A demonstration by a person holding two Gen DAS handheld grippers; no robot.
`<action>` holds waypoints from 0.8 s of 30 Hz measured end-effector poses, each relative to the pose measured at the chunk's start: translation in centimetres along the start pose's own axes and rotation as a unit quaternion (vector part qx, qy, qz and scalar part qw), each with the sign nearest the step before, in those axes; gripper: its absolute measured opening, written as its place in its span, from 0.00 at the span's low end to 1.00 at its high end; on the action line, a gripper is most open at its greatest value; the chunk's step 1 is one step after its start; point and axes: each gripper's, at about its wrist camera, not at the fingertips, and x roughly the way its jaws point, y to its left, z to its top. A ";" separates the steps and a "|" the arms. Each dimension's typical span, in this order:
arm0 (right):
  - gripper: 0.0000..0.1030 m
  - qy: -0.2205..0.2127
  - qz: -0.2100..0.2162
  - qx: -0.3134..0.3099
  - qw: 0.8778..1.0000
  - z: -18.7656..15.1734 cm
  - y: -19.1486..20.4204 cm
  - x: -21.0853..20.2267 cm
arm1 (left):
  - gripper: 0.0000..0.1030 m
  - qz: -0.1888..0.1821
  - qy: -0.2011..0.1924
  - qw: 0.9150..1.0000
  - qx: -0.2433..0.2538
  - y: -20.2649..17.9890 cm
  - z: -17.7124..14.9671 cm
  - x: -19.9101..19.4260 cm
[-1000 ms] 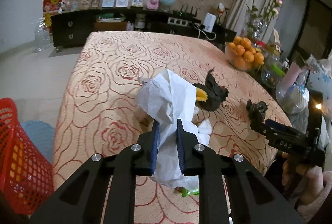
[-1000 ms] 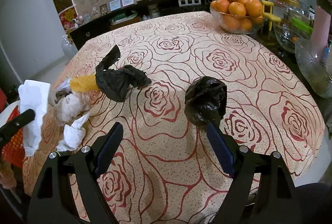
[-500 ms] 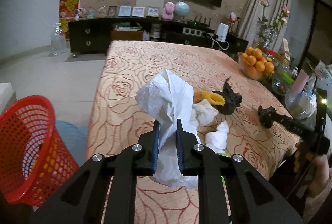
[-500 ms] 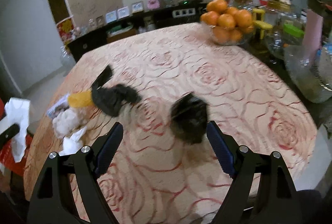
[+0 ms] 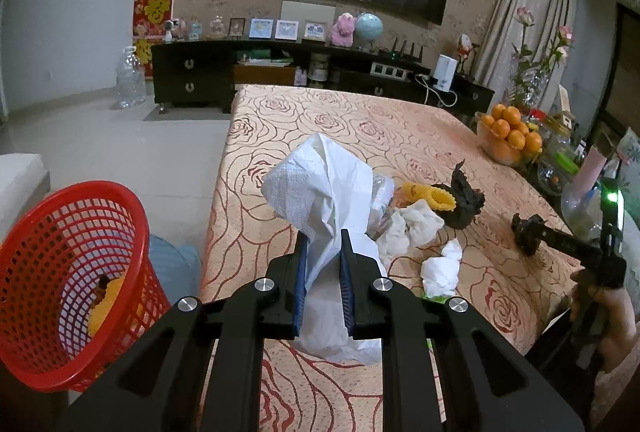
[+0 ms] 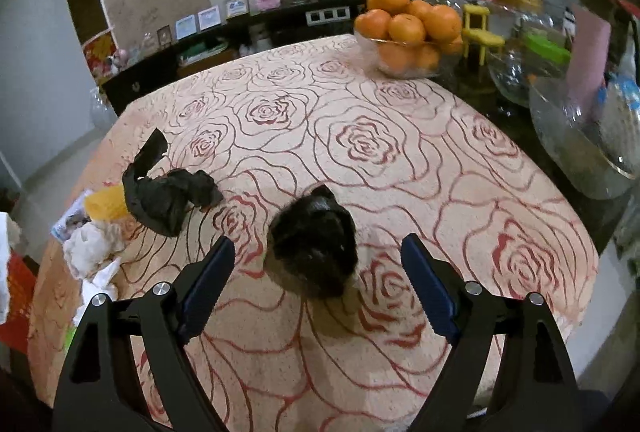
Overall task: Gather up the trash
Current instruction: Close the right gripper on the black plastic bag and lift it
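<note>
**Left gripper clamped on tissue, right one wide open around a black wad**

Left gripper (image 5: 323, 282) first: from its own camera I've got both blue pads squeezed tight on a big white tissue (image 5: 326, 200), which bunches up above the fingertips and hangs out below them too. Down and to the left of the fingers sits the red basket (image 5: 76, 272) on the floor, with something yellow already inside it. Just past the fingertips, a bit to the right, is the rest of the pile on the rose-pattern tablecloth (image 5: 360, 128): a crumpled white wad (image 5: 412, 226), a smaller white scrap (image 5: 440, 268), a yellow wrapper (image 5: 430, 194) and a black crumpled bag (image 5: 464, 198) touching it. Far right I can see the other tool, held in a hand (image 5: 612, 316).

Right gripper (image 6: 316, 286) from its camera: the jaws have just been opening a bit more and stand wide apart. A black balled-up bag (image 6: 314, 242) sits on the cloth between the fingertips, closer to the left finger, and neither pad touches it. Ahead and to the left lies the other black bag (image 6: 164, 192), with the yellow wrapper (image 6: 105, 204) and white tissue wads (image 6: 90, 250) beyond it at the table edge. Way ahead to the right there's a bowl of oranges (image 6: 408, 28).
</note>
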 end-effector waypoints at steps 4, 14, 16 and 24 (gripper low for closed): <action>0.80 0.019 -0.015 0.008 1.000 0.5 -0.4 1.8 | 0.14 0.003 0.000 1.000 0.002 0.1 -0.1 -0.1; 0.51 0.048 -0.020 -0.001 0.999 0.1 -0.3 3.7 | 0.14 0.007 -0.006 1.000 -0.001 0.6 -0.1 -0.6; 0.43 0.047 -0.018 -0.004 0.999 0.0 -0.3 3.5 | 0.14 0.008 -0.008 1.000 -0.002 0.7 -0.1 -0.8; 0.38 0.032 0.013 -0.023 0.999 -0.5 1.4 1.9 | 0.14 0.011 -0.014 1.000 -0.008 1.2 0.1 -1.3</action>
